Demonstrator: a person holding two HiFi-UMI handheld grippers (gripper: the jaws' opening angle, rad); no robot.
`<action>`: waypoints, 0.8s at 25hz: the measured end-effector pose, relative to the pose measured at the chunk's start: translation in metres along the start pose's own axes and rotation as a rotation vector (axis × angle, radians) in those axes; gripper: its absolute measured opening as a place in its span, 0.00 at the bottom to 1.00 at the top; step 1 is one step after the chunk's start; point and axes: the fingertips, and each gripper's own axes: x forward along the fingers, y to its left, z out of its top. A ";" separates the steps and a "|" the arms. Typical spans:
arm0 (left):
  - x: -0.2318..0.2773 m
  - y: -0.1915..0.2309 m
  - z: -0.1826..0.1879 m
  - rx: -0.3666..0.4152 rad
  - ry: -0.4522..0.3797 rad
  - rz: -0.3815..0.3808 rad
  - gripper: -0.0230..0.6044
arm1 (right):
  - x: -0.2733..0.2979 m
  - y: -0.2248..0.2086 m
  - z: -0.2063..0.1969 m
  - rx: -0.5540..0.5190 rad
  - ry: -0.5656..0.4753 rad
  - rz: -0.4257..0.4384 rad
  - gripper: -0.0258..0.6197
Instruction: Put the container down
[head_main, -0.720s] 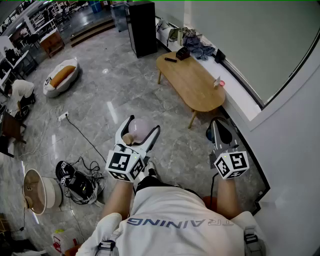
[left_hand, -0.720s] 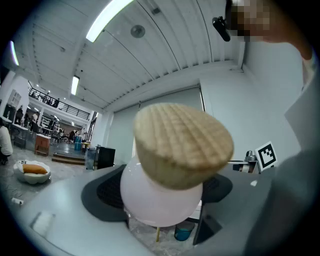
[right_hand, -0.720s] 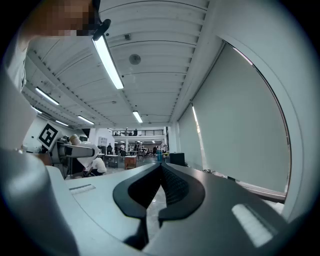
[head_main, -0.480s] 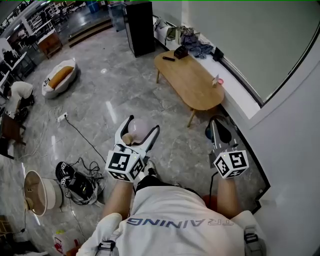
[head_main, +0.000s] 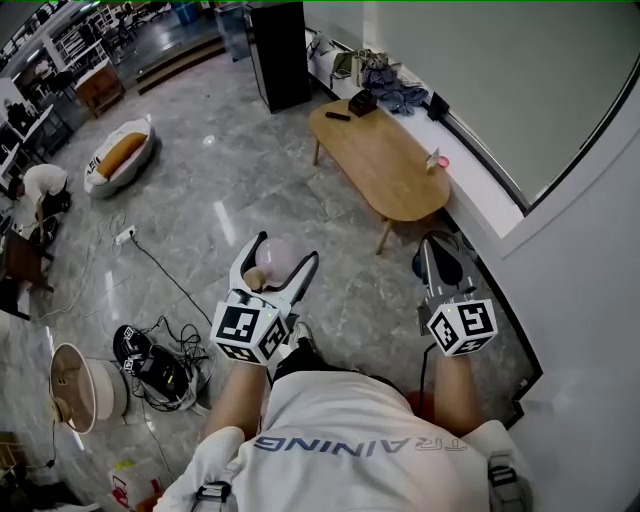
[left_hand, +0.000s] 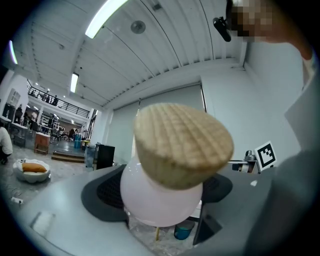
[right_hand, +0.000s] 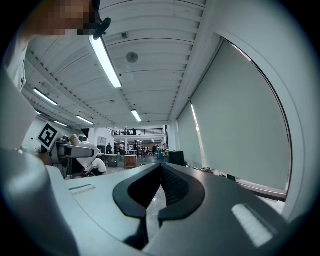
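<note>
A pale pink round container (head_main: 283, 256) with a cork lid (left_hand: 183, 144) sits between the jaws of my left gripper (head_main: 281, 262), held in the air well above the floor. The jaws stand wide and their dark pads (left_hand: 106, 194) press on the container's body (left_hand: 159, 202). In the left gripper view the container fills the middle, its lid tilted toward the camera. My right gripper (head_main: 442, 258) hangs at the right with its jaws together and nothing in them; the right gripper view shows its pads (right_hand: 172, 186) touching.
An oval wooden table (head_main: 385, 165) stands ahead by the window ledge, with a black box (head_main: 364, 104) and a small red item (head_main: 438, 163) on it. A black cabinet (head_main: 280, 55) stands farther back. Cables and gear (head_main: 150, 365) and a round basket (head_main: 75, 385) lie on the floor at left.
</note>
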 end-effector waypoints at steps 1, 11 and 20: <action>0.003 0.001 0.000 -0.002 0.002 -0.001 0.69 | 0.002 -0.003 0.000 0.006 -0.001 -0.004 0.06; 0.043 0.030 -0.008 -0.025 0.035 -0.015 0.69 | 0.047 -0.020 -0.014 0.060 0.031 -0.028 0.07; 0.100 0.131 0.003 -0.038 0.013 -0.005 0.69 | 0.169 -0.006 -0.014 0.042 0.038 -0.012 0.07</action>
